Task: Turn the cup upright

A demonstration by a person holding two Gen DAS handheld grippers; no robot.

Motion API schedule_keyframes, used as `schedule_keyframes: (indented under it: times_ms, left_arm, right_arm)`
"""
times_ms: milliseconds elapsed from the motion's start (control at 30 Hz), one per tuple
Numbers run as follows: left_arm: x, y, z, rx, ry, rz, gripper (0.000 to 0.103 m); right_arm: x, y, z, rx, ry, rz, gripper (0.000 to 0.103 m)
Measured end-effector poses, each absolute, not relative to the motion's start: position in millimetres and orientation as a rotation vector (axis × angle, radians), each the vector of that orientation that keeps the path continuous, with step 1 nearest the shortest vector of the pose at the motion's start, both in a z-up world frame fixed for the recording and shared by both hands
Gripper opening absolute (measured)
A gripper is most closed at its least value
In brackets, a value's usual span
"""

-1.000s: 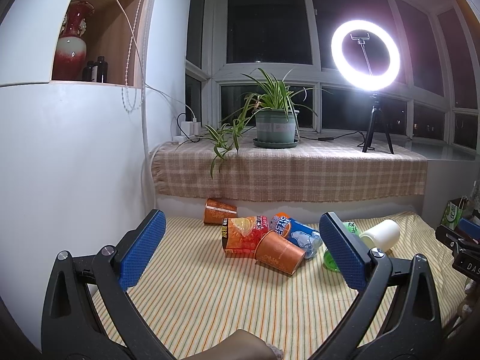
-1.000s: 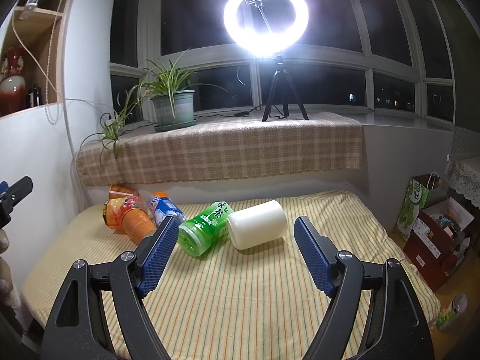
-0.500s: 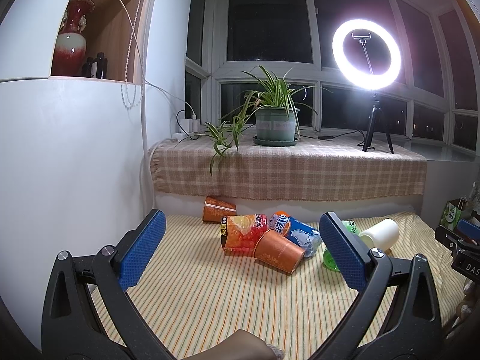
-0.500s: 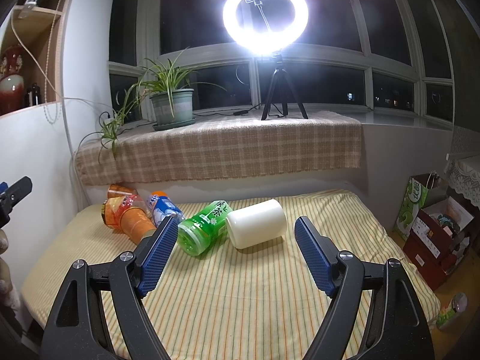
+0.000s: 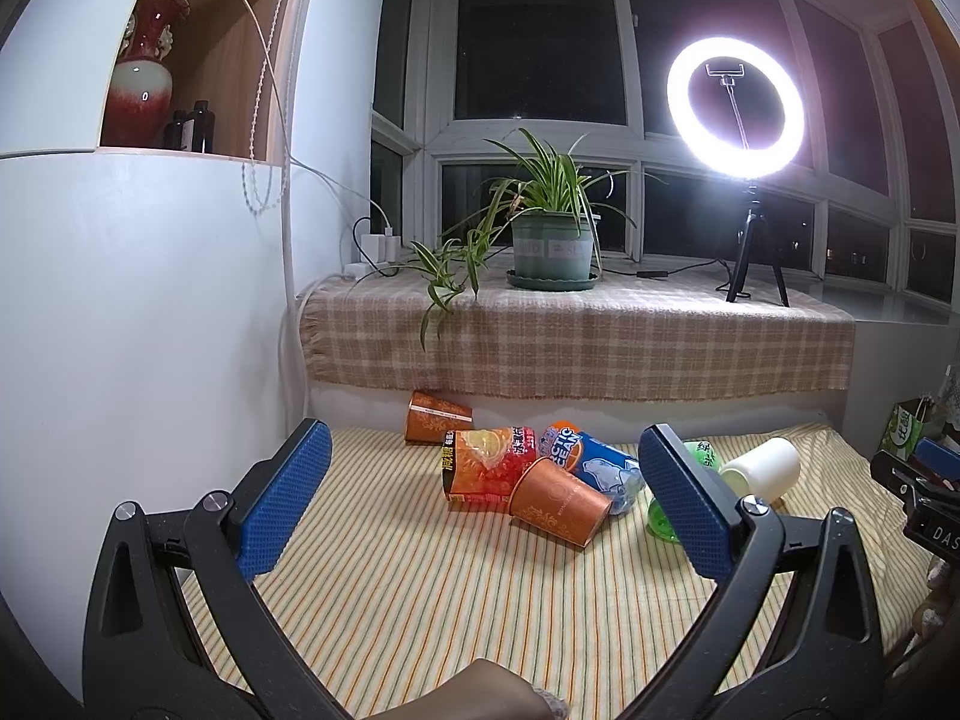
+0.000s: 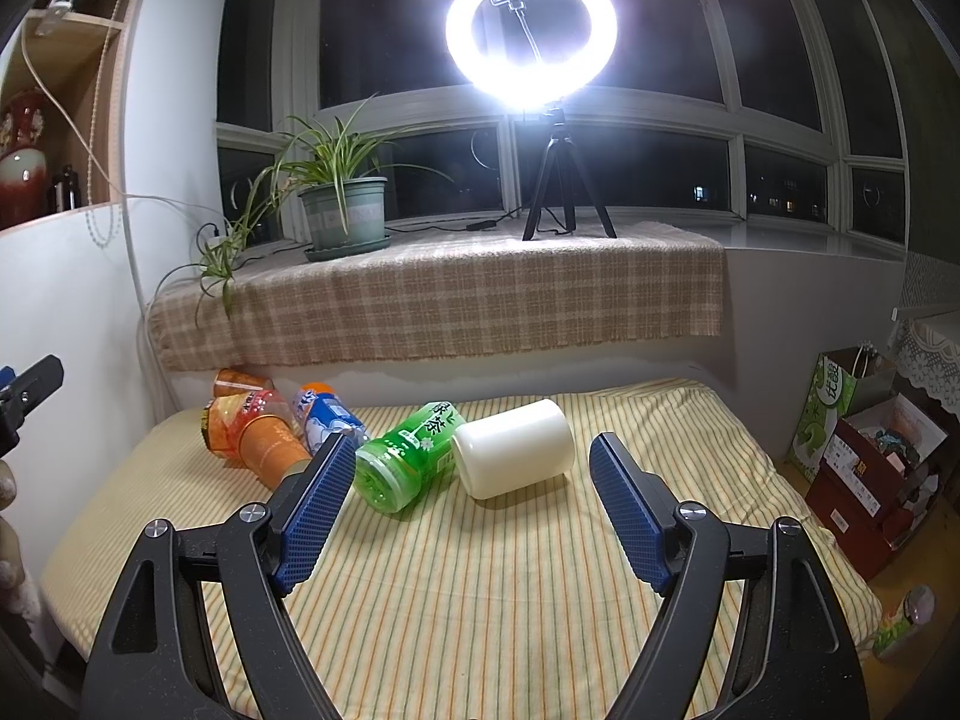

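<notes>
A white cup (image 6: 513, 456) lies on its side on the striped cloth (image 6: 480, 588), ahead of my right gripper (image 6: 468, 498), which is open and empty a little short of it. The cup also shows in the left wrist view (image 5: 762, 471) at the right. An orange paper cup (image 5: 561, 501) lies on its side ahead of my left gripper (image 5: 480, 498), which is open and empty. A second orange cup (image 5: 435, 417) lies by the back wall.
A green bottle (image 6: 411, 459), a blue bottle (image 5: 603, 471) and an orange-red snack pack (image 5: 486, 465) lie among the cups. A checked ledge (image 5: 576, 342) behind holds a potted plant (image 5: 552, 240) and a ring light (image 6: 531, 30). A white cabinet (image 5: 138, 330) stands left; boxes (image 6: 870, 462) stand right.
Both views have shifted slightly, the left gripper tilting a bit. Nothing on the cloth has moved and both grippers stay open.
</notes>
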State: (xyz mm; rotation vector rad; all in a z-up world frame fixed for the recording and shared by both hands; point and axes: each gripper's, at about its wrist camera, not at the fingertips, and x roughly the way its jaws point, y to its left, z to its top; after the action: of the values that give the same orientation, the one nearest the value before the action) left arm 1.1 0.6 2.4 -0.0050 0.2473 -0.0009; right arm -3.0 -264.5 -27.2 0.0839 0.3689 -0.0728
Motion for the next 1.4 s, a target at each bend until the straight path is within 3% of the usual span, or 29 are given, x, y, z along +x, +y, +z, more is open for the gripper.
schedule_keyframes:
  times_ms: [800, 1400]
  left_arm:
    - [18.6, 3.4, -16.7, 0.04, 0.307, -0.043, 0.103]
    - [131.1, 18.4, -27.8, 0.298, 0.504, -0.301, 0.103]
  right_arm:
    - [16.5, -259.4, -40.1, 0.077, 0.416, -0.08, 0.08]
    - [41.5, -256.8, -58.9, 0.084, 0.49, -0.081, 0.08]
